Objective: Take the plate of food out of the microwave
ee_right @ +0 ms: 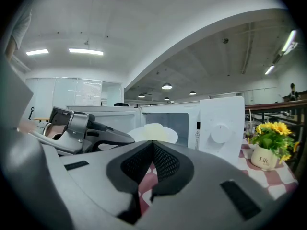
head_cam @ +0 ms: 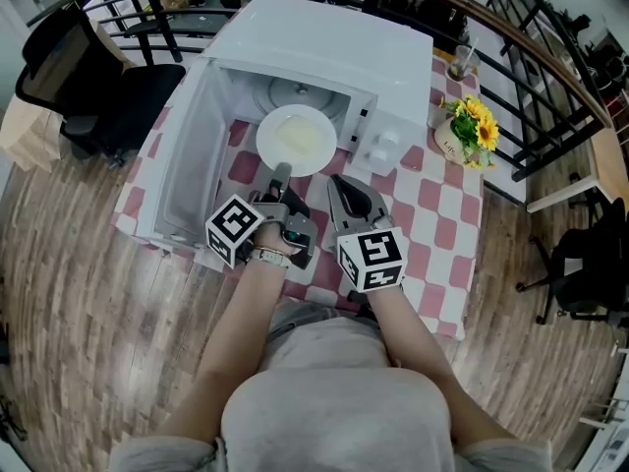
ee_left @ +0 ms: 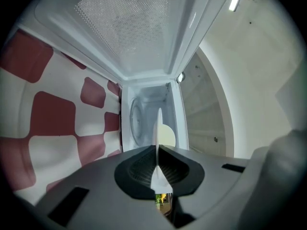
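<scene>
The white plate (head_cam: 295, 138) with pale food on it hangs at the mouth of the open white microwave (head_cam: 324, 52), above the checked tablecloth. My left gripper (head_cam: 282, 174) is shut on the plate's near rim. In the left gripper view the plate (ee_left: 157, 128) shows edge-on, pinched between the jaws of the left gripper (ee_left: 157, 151). My right gripper (head_cam: 344, 191) sits just right of it, shut and holding nothing. In the right gripper view the right gripper (ee_right: 152, 143) has its tips together, with the plate (ee_right: 153, 132) and the left gripper (ee_right: 81, 131) beyond.
The microwave door (head_cam: 182, 155) stands swung open to the left. A glass turntable (head_cam: 295, 93) lies inside. A pot of sunflowers (head_cam: 467, 131) and a glass with a straw (head_cam: 459, 64) stand at the table's right. Black chairs and a railing surround the table.
</scene>
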### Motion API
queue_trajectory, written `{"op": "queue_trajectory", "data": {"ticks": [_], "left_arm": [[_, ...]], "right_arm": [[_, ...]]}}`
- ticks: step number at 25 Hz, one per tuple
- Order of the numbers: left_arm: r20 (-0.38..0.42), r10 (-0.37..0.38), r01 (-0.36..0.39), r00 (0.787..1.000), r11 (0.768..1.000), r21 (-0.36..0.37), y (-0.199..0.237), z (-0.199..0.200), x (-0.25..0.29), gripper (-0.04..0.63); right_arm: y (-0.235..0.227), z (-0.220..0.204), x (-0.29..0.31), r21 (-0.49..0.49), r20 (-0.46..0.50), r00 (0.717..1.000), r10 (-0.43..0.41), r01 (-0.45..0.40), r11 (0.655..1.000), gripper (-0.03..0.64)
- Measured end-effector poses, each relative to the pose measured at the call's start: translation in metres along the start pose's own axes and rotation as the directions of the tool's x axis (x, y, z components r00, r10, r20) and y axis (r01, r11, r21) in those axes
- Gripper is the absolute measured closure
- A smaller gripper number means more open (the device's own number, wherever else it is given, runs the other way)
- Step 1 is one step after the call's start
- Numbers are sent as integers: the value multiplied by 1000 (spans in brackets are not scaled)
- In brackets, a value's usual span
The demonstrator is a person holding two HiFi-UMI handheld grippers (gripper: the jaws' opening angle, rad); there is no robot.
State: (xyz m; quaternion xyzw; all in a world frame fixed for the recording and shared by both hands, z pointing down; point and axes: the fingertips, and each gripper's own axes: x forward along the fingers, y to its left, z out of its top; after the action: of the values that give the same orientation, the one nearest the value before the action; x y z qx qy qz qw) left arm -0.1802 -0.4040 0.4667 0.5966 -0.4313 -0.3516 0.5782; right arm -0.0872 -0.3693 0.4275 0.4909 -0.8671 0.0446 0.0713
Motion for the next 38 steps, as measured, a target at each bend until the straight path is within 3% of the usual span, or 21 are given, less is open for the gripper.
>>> {"op": "queue_trajectory", "data": {"ticks": [16, 38], "left_arm": [[17, -25, 25, 1000, 1000, -1, -8, -10, -14, 578], [26, -31, 31, 999, 999, -8, -11, -11, -22, 578]], "right_arm": [[5, 2, -8, -19, -3, 1000, 10, -10, 1000, 594], [9, 1, -9, 33, 7, 999, 36, -37, 999, 594]]}}
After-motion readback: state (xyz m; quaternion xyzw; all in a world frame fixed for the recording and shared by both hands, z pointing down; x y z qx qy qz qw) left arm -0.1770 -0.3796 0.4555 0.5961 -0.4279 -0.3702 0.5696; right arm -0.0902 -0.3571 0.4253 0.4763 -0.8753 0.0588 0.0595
